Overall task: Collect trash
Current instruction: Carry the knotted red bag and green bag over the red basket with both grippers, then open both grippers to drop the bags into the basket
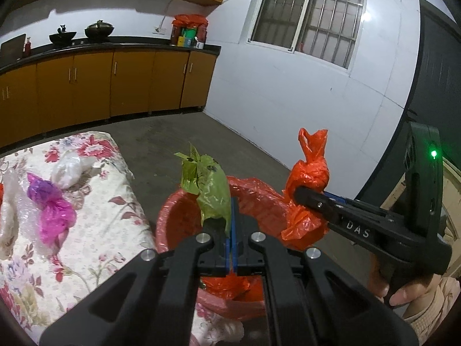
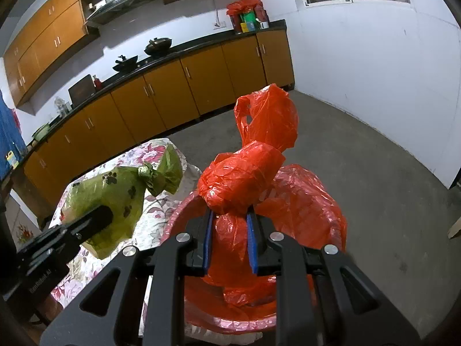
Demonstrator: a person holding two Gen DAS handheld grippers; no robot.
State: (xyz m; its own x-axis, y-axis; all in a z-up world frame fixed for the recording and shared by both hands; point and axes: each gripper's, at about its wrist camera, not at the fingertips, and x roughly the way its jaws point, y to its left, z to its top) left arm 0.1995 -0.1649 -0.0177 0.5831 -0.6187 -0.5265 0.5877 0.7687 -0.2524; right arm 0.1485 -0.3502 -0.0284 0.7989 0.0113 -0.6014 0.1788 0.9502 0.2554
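Observation:
My left gripper (image 1: 230, 201) is shut on a knotted green bag (image 1: 209, 184) printed with paw marks, held over the near rim of a pink bin (image 1: 164, 219) lined with red plastic. My right gripper (image 2: 229, 216) is shut on a tied red bag (image 2: 245, 178), its blue pads pressing the bag's neck above the same bin (image 2: 175, 222). In the left wrist view the right gripper (image 1: 299, 194) holds the red bag (image 1: 308, 178) over the bin's far right rim. The right wrist view shows the green bag (image 2: 115, 196) at the left, in the left gripper (image 2: 105, 216).
A table with a floral cloth (image 1: 95, 201) stands left of the bin, bearing a purple-pink bag (image 1: 52, 210), a white bag (image 1: 67, 170) and bubble wrap. Orange cabinets (image 1: 86, 86) run along the far wall. Bare grey floor (image 2: 374, 187) lies beyond. A hand (image 1: 403, 294) grips the right tool.

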